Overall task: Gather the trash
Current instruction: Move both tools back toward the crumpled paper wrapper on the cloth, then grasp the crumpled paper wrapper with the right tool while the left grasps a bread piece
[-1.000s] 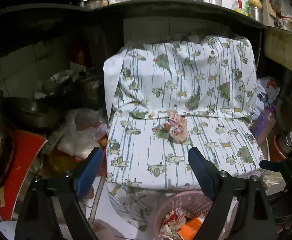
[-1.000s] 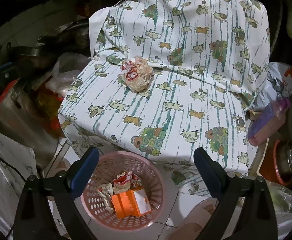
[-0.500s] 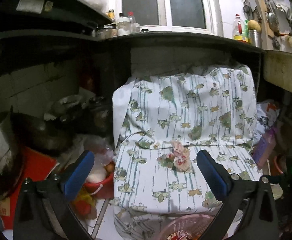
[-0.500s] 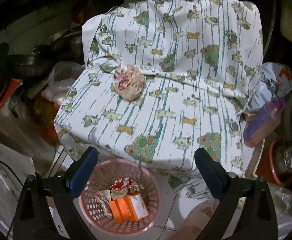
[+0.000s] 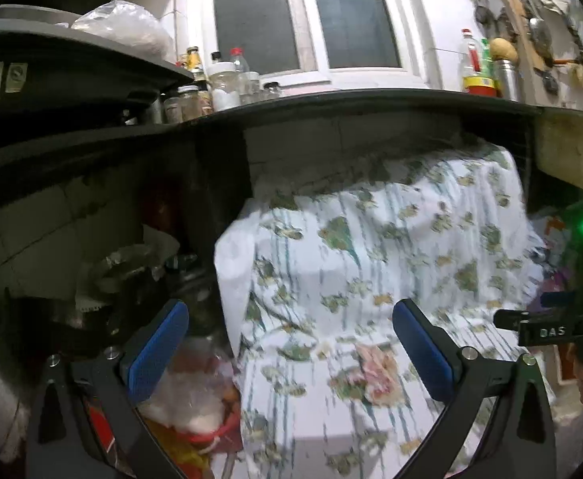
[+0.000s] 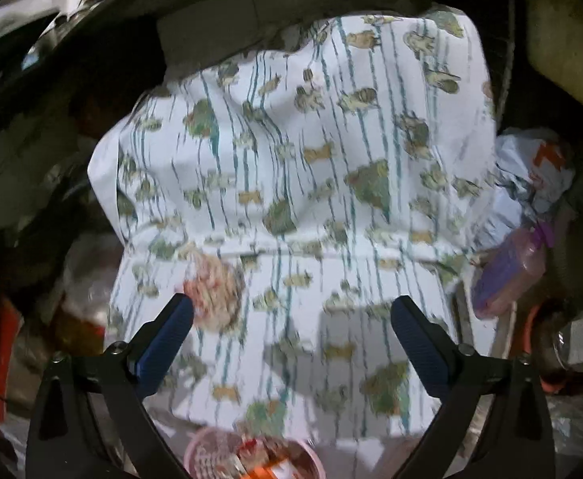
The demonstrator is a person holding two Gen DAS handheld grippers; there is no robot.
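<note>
Your left gripper [image 5: 289,335] has its blue-padded fingers [image 5: 157,349] spread wide, holding nothing. The crumpled pink-and-red wrapper [image 5: 375,371] lies on the white animal-print cloth [image 5: 371,247] covering the seat, just inside your left gripper's right finger and apart from it. Your right gripper [image 6: 291,329] is likewise spread and empty; there the same wrapper [image 6: 215,293] sits just above its left finger [image 6: 163,345], at the fold of the cloth [image 6: 311,151]. Below and between the right fingers, the pink plastic mesh basket [image 6: 203,451] holding scraps shows at the frame's bottom edge.
</note>
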